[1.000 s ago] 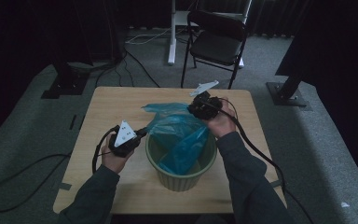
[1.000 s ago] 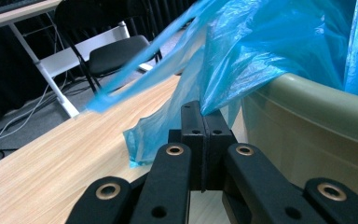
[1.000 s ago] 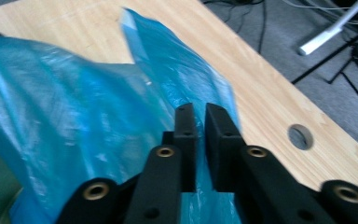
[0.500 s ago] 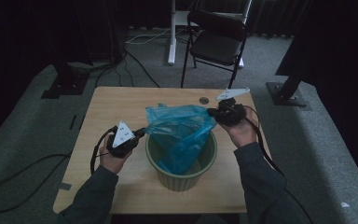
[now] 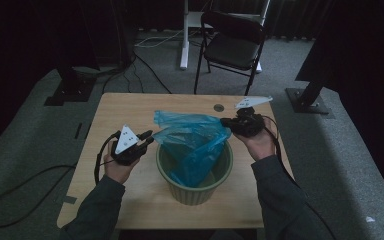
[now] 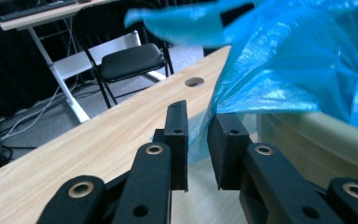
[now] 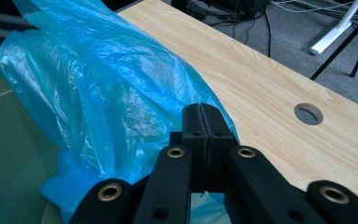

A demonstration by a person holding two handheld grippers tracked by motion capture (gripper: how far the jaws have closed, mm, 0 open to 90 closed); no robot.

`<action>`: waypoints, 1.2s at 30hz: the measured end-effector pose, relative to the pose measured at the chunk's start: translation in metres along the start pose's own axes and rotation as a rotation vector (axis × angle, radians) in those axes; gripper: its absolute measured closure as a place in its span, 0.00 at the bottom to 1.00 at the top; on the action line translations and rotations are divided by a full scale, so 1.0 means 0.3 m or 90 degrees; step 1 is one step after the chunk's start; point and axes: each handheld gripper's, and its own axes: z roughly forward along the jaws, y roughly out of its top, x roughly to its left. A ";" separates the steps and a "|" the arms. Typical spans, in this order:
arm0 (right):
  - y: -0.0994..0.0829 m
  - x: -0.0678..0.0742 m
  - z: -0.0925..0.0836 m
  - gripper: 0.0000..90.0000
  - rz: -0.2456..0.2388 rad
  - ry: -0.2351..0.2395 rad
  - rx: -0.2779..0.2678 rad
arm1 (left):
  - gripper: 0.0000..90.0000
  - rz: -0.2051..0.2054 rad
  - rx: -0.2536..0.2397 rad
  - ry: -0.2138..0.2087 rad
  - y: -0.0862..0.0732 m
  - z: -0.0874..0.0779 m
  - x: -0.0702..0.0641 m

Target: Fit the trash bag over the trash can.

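Black folding chair (image 5: pixel 231 45) beyond wooden table (image 5: pixel 130 107); white desk leg (image 5: pixel 184 35) beside chair; cables (image 5: pixel 150 42) on carpet.

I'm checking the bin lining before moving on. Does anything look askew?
Yes: the crumpled blue plastic bag is not seated over the green round bin's rim. It bunches above the opening, and its left edge lies between the left tool's parted jaws.

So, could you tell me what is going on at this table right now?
A person is fitting a blue plastic bag into a green bin on the wooden table. The right gripper is shut on the bag's edge, holding it out past the bin's rim. The left gripper has just been opening; the bag's other edge still lies between its parted jaws.
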 end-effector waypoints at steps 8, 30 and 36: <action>0.003 -0.005 0.000 1.00 0.000 -0.010 -0.004 | 0.85 -0.012 0.008 0.008 0.002 -0.005 0.024; 0.000 -0.014 -0.004 1.00 0.003 -0.013 -0.003 | 0.74 -0.063 -0.003 -0.019 -0.015 -0.043 0.067; 0.000 -0.009 0.001 1.00 0.003 -0.011 -0.002 | 0.72 -0.063 -0.014 -0.060 0.038 -0.030 0.058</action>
